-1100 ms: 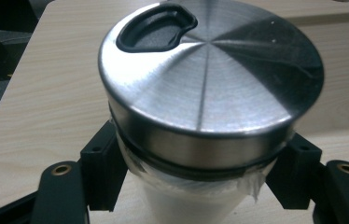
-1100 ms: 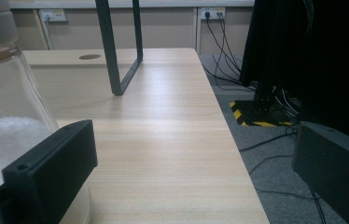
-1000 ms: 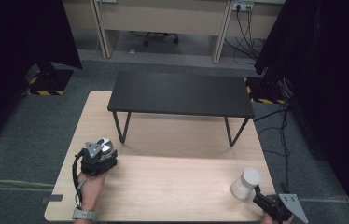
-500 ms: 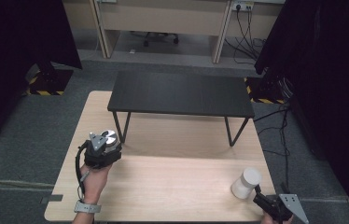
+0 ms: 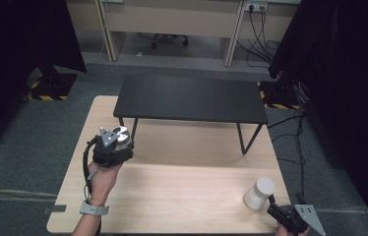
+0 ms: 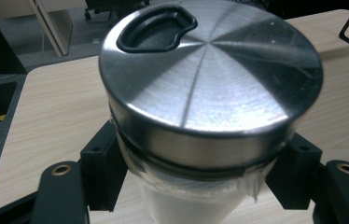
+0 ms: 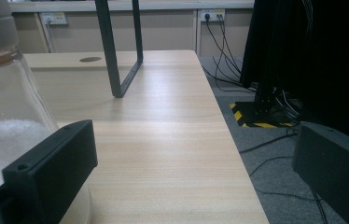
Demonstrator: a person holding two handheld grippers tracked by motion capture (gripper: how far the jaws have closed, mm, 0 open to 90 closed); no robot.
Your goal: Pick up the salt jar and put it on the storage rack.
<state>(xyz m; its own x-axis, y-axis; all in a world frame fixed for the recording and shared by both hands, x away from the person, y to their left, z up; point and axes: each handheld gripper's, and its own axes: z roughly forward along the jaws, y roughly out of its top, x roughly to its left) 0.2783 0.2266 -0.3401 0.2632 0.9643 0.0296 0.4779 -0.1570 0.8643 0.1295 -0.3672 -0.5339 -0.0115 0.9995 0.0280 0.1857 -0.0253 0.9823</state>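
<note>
Left tool [image 5: 114, 142] clamped on a jar, raised; right tool [image 5: 281, 215] low, jaws spread.

Grey carpet floor [image 5: 19, 142]; black curtains [image 5: 349, 73] both sides; beige desks [image 5: 172, 19] behind.

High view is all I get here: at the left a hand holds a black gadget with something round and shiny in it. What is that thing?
Observer: A container with a brushed steel lid; the lid has a black kidney-shaped recess near its edge, and the left gripper has its jaws clamped on the clear body under the lid.
Operator: Anything inside it?
Observer: Something white fills the body below the lid; I cannot tell what.
Operator: And the pale jar at the right?
Observer: The clear glass jar holds white grains, and the right gripper stands open, one jaw beside the jar, the other well clear of it.
</note>
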